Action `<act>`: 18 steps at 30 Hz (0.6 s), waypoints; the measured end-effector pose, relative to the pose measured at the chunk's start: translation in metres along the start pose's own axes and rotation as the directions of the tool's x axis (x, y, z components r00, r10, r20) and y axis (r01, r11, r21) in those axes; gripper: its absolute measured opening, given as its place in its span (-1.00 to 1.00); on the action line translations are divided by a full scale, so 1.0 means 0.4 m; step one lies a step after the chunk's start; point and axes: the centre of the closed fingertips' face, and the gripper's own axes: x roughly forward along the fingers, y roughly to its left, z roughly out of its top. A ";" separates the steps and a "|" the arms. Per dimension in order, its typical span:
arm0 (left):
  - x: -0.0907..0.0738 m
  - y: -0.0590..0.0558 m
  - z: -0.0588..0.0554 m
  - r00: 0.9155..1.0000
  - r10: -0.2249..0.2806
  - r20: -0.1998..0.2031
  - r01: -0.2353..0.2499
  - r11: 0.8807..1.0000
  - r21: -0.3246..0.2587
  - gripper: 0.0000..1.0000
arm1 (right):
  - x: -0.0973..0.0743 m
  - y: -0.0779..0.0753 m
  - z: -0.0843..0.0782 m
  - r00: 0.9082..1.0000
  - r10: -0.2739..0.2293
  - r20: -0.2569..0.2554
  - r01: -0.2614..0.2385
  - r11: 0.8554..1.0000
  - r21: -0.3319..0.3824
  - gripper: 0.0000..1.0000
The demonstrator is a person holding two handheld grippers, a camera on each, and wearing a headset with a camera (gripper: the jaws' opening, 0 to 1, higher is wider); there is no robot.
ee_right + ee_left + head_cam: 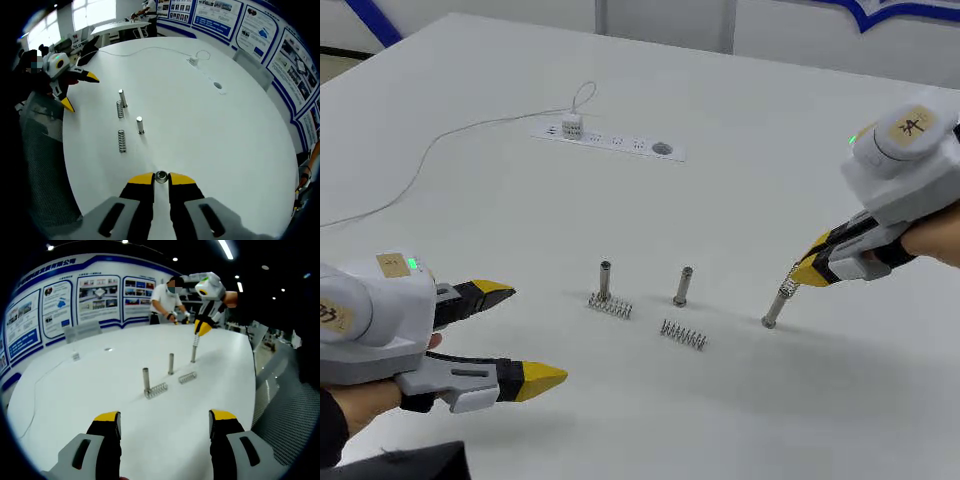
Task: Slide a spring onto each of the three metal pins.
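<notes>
Three metal pins stand on the white table: the left pin (605, 279), the middle pin (683, 285) and the right pin (773, 312). My right gripper (801, 276) is shut on a spring (786, 290) at the top of the right pin; the right gripper view looks down on the spring's end (161, 175) between the jaws. One loose spring (610, 305) lies against the left pin's base. Another spring (683, 334) lies in front of the middle pin. My left gripper (535, 333) hovers open at the near left, with nothing between its jaws (165, 420).
A white power strip (610, 141) with a plug and a white cable (440, 140) lies farther back on the table (770, 420). A person (165, 297) stands beyond the table's far edge. Wall posters (100, 292) line the room.
</notes>
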 end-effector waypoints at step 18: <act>-0.004 -0.004 0.014 1.000 -0.008 0.015 0.008 1.000 0.005 0.48 | 0.055 0.009 -0.025 0.999 0.024 -0.047 -0.023 1.000 0.014 -0.76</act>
